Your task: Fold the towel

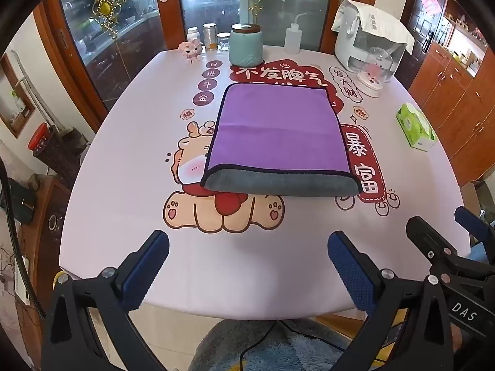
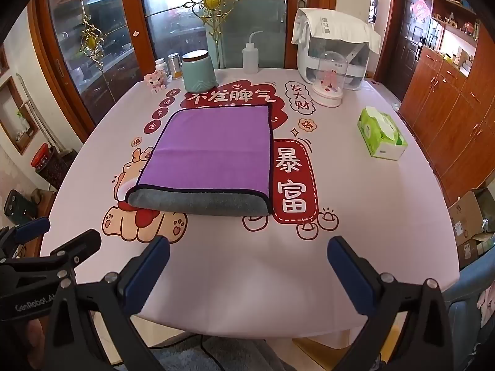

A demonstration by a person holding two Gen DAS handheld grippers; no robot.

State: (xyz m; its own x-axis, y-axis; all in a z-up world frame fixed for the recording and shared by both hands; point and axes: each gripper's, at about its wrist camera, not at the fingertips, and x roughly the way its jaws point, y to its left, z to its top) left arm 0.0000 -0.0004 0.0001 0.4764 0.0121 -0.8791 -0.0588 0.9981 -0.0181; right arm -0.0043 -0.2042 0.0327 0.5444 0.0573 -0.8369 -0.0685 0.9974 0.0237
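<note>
Your towel (image 1: 278,136) lies folded on the table (image 1: 235,262), purple face up with a grey strip showing along its near edge, well ahead of both tools. Your left tool (image 1: 247,259) hovers over the table's near edge, spread wide and holding nothing. Your right tool (image 2: 247,262) sits beside it, equally wide and touching nothing.

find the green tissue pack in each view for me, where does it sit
Left wrist view: the green tissue pack lies at the right edge of the table, right of the purple towel.
Right wrist view: the green tissue pack lies right of centre, further from the picture's edge.
Shared landmark: the glass dome ornament stands behind the pack.
</note>
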